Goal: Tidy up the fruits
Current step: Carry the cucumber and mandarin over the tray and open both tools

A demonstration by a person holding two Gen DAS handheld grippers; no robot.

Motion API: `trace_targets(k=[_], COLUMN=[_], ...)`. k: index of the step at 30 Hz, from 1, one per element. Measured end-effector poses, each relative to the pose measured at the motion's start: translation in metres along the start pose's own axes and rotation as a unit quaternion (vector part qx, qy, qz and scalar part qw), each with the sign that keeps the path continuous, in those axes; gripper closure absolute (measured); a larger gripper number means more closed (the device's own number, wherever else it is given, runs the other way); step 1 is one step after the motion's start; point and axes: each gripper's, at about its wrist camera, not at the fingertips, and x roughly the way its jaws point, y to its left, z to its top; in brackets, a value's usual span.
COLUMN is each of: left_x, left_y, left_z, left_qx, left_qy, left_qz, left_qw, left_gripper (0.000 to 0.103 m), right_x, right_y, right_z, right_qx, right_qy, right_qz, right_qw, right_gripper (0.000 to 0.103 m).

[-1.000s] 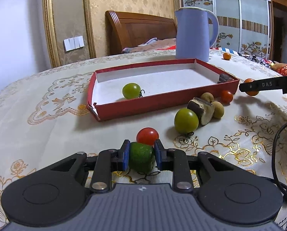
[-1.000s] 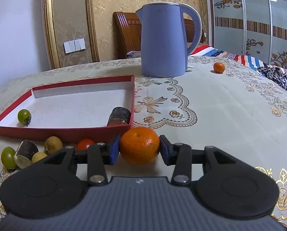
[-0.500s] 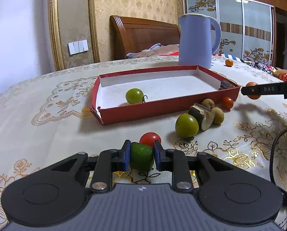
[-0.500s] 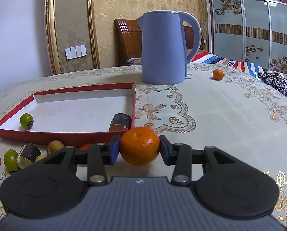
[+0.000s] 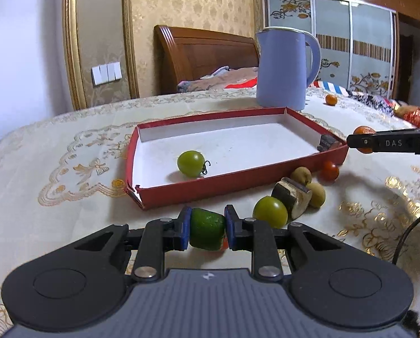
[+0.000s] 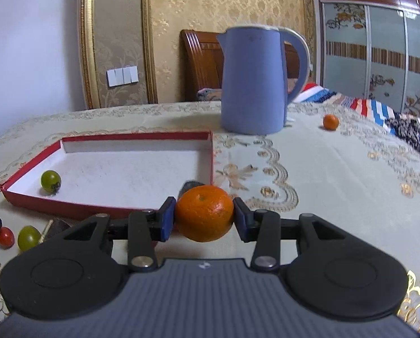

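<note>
Green fruit (image 5: 207, 228) clamped between blue pads of left gripper (image 5: 207, 229), held just short of near wall of red tray (image 5: 238, 181). Tangerine (image 6: 204, 212) pinched in right gripper (image 6: 204, 214), by tray's near right corner. Inside tray: one green tomato (image 5: 191, 163), dark chunk (image 5: 326, 142) at right wall. Loose on tablecloth (image 5: 69, 197) beside tray: green tomato, red tomato (image 5: 330, 170), cut piece. Blue kettle (image 6: 253, 80) behind tray.

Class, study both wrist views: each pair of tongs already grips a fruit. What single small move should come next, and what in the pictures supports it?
Probably carry the left tongs forward over the red tray's near wall and let go there. They are shut on a green fruit, the tray lies just ahead, and a green tomato already sits inside. The right tongs can wait with the orange.
</note>
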Motion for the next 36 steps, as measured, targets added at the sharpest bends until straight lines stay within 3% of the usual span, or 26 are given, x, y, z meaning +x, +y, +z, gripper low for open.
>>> trace_targets(k=[13,16,19,24,30,36], left_x=[0.0,0.006,0.007,0.009,0.027,0.066], left_y=[0.009,0.007,0.013,0.011,0.011,0.03], left_z=[0.026,0.034,0.031,0.026,0.052,0.071], left_qx=[-0.005,0.01,-0.001,0.003,0.009,-0.043], left_qy=[0.002,0.001,0.007,0.006,-0.003,0.015], left_qz=[-0.021,-0.012,-0.024,-0.016,-0.021,-0.052], left_qw=[0.9998,0.9999,0.9997,0.9999,0.9997,0.9976], left_gripper=[0.079,0.079,0.079,0.079,0.079,0.079], right_x=[0.002,0.007,0.009,0.022,0.037,0.068], right_y=[0.016,0.022,0.022,0.022,0.026,0.032], right_z=[0.019,0.024,0.024,0.016,0.029,0.047], right_qx=[-0.026,-0.034,-0.028,-0.027,-0.034,-0.037], right_qy=[-0.014,-0.018,-0.019,-0.006,0.001,0.004], right_qz=[0.013,0.014,0.019,0.028,0.024,0.017], right_qw=[0.999,0.999,0.999,0.999,0.999,0.999], right_gripper=[0.062,0.062,0.062,0.062,0.062,0.062])
